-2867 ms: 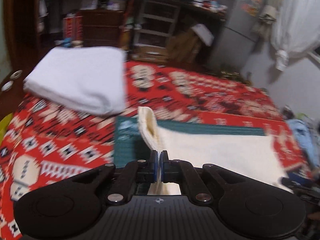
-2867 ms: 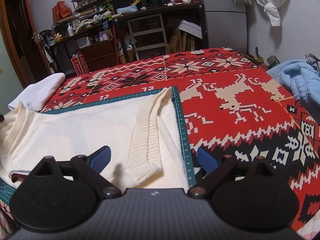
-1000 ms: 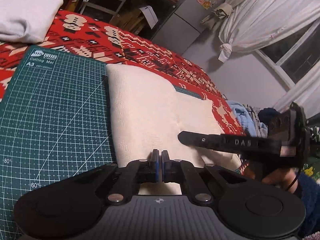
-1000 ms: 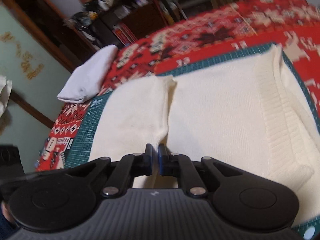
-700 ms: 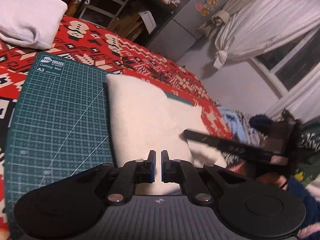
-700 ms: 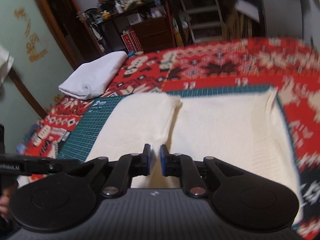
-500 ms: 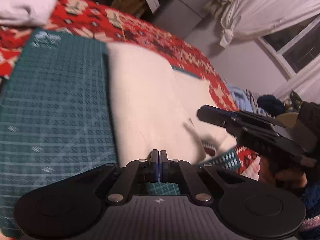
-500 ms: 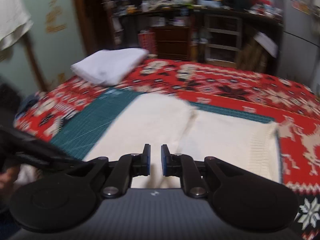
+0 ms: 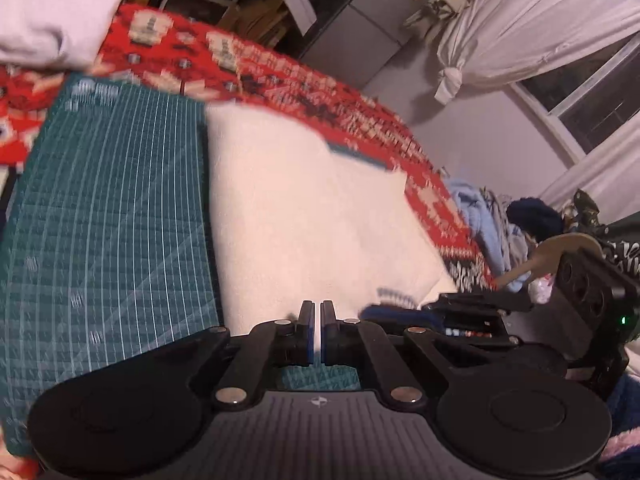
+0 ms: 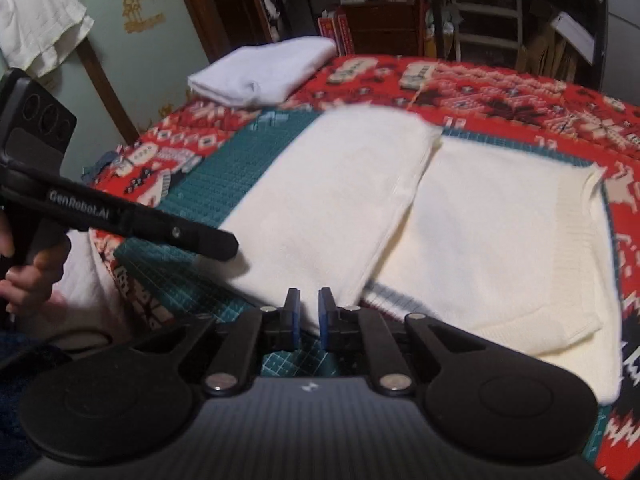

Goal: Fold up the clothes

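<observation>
A cluttered room with dark shelving and a wooden drawer unit [image 10: 386, 28] stands behind a bed covered by a red patterned blanket [image 10: 520, 92]. On the blanket lies a green cutting mat [image 9: 108, 216], and on the mat rests the cream sweater [image 10: 400, 208], partly folded: one side is turned over the body, its folded edge running from about 1 o'clock down toward 6 o'clock in the right wrist view, with ribbed hem showing at 3 o'clock. In the left wrist view the sweater [image 9: 304, 216] fills the centre, with bare mat at 9 o'clock.

A folded white garment [image 10: 264, 70] sits on the blanket at 11 o'clock in the right wrist view, well apart from the sweater.

The left gripper [image 9: 316, 332] hovers at the near edge of the sweater, its blue-padded jaws drawn to a thin slit with nothing between them. The right gripper [image 10: 308, 316] is likewise over the near edge of the folded flap, jaws parted narrowly and holding no cloth. Each camera catches the other tool: the left gripper's side [image 10: 132, 220] enters at 9 o'clock, gripped by a hand [image 10: 32, 276].

White curtains [image 9: 520, 28] hang at 1 o'clock in the left view, and a heap of blue clothing [image 9: 480, 216] lies at 3 o'clock.
</observation>
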The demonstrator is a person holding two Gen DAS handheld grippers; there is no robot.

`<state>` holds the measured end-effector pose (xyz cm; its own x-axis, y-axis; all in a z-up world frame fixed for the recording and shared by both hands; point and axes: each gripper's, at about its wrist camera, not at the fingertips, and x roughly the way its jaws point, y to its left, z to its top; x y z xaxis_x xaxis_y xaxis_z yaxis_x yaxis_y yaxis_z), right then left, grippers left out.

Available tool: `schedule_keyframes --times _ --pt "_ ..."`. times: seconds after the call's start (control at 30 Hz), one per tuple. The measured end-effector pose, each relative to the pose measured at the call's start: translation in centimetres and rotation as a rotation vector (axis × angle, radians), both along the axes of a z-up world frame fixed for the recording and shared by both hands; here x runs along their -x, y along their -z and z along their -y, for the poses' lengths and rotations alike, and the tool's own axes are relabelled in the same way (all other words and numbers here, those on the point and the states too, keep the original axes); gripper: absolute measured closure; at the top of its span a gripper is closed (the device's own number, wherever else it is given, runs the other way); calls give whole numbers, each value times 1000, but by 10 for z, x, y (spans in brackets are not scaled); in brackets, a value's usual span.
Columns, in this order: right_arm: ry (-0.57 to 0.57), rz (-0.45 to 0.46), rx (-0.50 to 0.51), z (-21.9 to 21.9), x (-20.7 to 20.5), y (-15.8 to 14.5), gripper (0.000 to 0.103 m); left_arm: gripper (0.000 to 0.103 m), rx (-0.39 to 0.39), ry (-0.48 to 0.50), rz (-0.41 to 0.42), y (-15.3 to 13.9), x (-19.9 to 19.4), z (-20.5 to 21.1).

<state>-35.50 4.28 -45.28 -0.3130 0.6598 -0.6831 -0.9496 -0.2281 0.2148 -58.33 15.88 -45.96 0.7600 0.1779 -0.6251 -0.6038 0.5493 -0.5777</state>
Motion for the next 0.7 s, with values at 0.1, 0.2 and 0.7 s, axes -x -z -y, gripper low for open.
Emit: schedule_keyframes --times 0.1,0.2,0.7 --pt "15 32 -58 -17 1 -12 92 101 -48 -26 -6 -14 -6 -17" --pt "13 38 -74 -50 8 -16 91 101 -78 -57 -36 -21 -21 -43" --pt "103 8 -74 -111 -15 -7 91 101 -24 -82 -41 -9 -38 -77"
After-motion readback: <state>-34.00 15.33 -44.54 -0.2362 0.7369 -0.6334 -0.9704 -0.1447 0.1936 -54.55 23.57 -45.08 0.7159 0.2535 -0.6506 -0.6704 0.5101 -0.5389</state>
